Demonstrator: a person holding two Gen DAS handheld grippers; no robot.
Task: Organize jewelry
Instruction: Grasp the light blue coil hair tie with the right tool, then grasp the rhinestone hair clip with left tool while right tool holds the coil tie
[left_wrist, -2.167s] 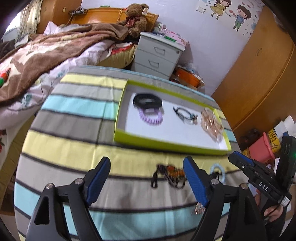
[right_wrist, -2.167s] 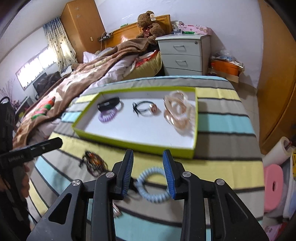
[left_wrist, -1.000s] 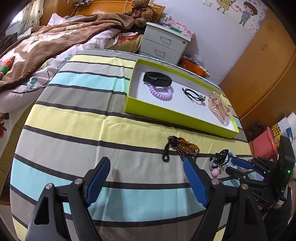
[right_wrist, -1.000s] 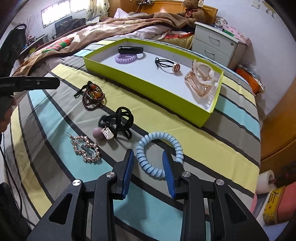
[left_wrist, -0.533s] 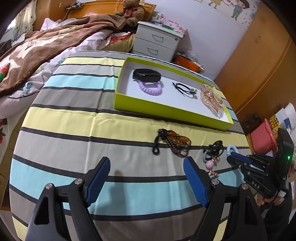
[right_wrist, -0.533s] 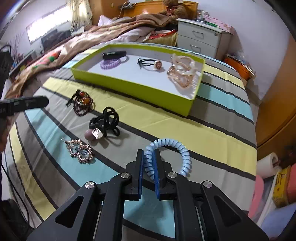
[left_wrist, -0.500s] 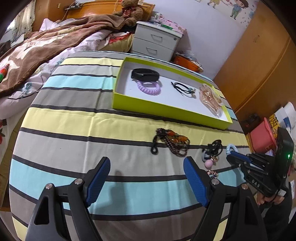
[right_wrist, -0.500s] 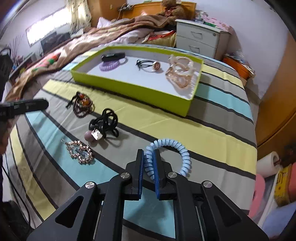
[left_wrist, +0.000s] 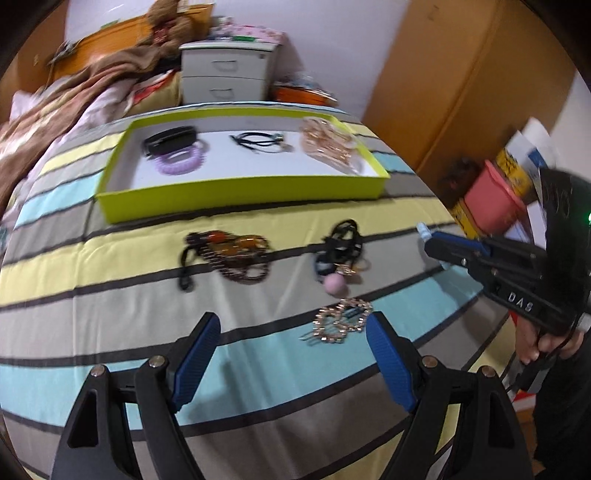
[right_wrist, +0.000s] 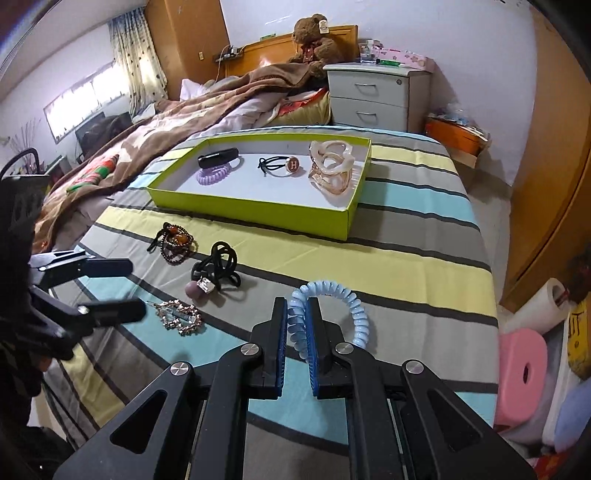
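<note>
My right gripper (right_wrist: 296, 314) is shut on a light blue coil hair tie (right_wrist: 351, 310) and holds it above the striped cloth; the gripper also shows in the left wrist view (left_wrist: 434, 245). My left gripper (left_wrist: 291, 336) is open and empty, just short of a rhinestone clip (left_wrist: 341, 321). Beyond it lie a black hair tie with a pink ball (left_wrist: 340, 251) and a brown bead bracelet (left_wrist: 229, 254). The green tray (right_wrist: 255, 210) holds a black band (right_wrist: 218, 157), a purple coil tie (right_wrist: 214, 174), a black H tie (right_wrist: 282, 164) and an amber claw clip (right_wrist: 330, 168).
The striped table (right_wrist: 406, 266) ends at the right, where a pink stool (right_wrist: 521, 373) and a paper roll (right_wrist: 535, 310) stand on the floor. A bed with a brown blanket (right_wrist: 177, 122) and a white nightstand (right_wrist: 376, 96) lie behind the tray.
My right gripper has lifted the blue coil tie off the cloth. My left gripper has swung right and closer to the rhinestone clip.
</note>
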